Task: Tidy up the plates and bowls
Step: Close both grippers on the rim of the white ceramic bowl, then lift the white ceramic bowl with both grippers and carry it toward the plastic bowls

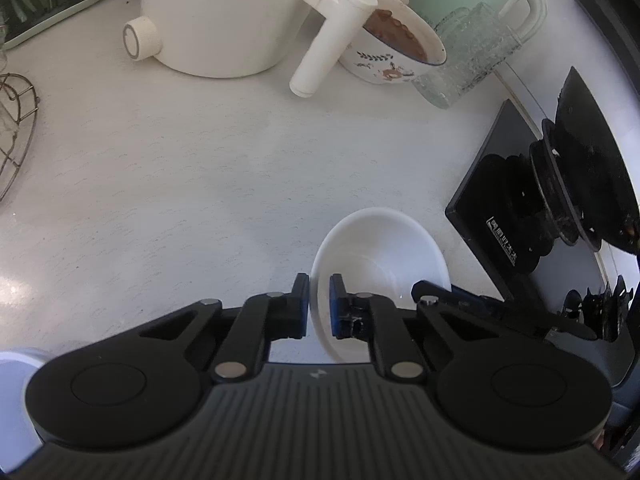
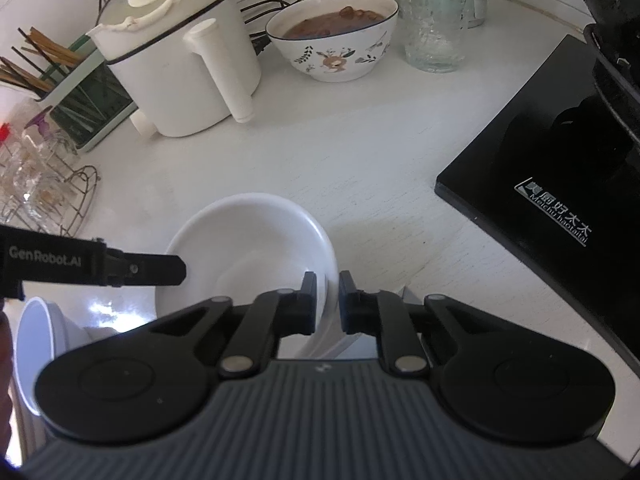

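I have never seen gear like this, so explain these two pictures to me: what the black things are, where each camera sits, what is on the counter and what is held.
There is no robot: a person holds a two-finger tool in each hand, with a camera above its fingers. The left camera shows the left hand-held gripper, shut on the left rim of a white bowl. The right camera shows the right hand-held gripper, shut on the same bowl's right rim. On the white counter stand a white electric pot, a patterned bowl of brown food, a clear glass and a black stove.
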`<state>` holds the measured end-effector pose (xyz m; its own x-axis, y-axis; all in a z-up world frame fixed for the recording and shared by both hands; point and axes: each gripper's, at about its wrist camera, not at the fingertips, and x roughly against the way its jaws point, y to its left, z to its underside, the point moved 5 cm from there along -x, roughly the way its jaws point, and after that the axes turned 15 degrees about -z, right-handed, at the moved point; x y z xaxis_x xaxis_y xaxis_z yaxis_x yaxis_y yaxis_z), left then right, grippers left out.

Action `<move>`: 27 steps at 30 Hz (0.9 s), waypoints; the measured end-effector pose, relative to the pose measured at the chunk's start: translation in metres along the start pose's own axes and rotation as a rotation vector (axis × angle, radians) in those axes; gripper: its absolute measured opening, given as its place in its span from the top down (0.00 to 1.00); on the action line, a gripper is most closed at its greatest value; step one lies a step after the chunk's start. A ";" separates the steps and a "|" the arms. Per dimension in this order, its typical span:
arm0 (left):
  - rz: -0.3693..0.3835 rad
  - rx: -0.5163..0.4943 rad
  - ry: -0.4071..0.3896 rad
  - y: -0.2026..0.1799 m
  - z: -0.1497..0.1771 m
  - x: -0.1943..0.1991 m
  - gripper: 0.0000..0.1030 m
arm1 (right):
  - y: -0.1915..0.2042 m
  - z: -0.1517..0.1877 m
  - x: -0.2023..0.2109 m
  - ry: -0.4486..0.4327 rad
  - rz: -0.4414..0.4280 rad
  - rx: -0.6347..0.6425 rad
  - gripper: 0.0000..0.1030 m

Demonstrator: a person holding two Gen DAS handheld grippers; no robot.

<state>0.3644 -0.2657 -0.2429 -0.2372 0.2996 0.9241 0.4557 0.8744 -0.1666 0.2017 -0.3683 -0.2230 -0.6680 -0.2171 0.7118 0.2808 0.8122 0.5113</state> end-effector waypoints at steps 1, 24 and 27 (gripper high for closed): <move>0.001 0.004 0.000 0.001 0.000 0.002 0.88 | 0.001 0.000 0.000 0.001 -0.004 0.002 0.87; -0.011 0.114 -0.050 0.025 -0.004 0.076 0.87 | 0.044 -0.023 0.043 -0.042 -0.125 -0.004 0.86; -0.009 0.120 -0.056 0.027 -0.004 0.084 0.87 | 0.051 -0.027 0.050 -0.052 -0.139 0.008 0.86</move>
<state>0.3598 -0.2180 -0.1682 -0.2896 0.3096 0.9057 0.3484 0.9154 -0.2015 0.2012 -0.3527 -0.1480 -0.7348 -0.2999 0.6083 0.1778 0.7804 0.5995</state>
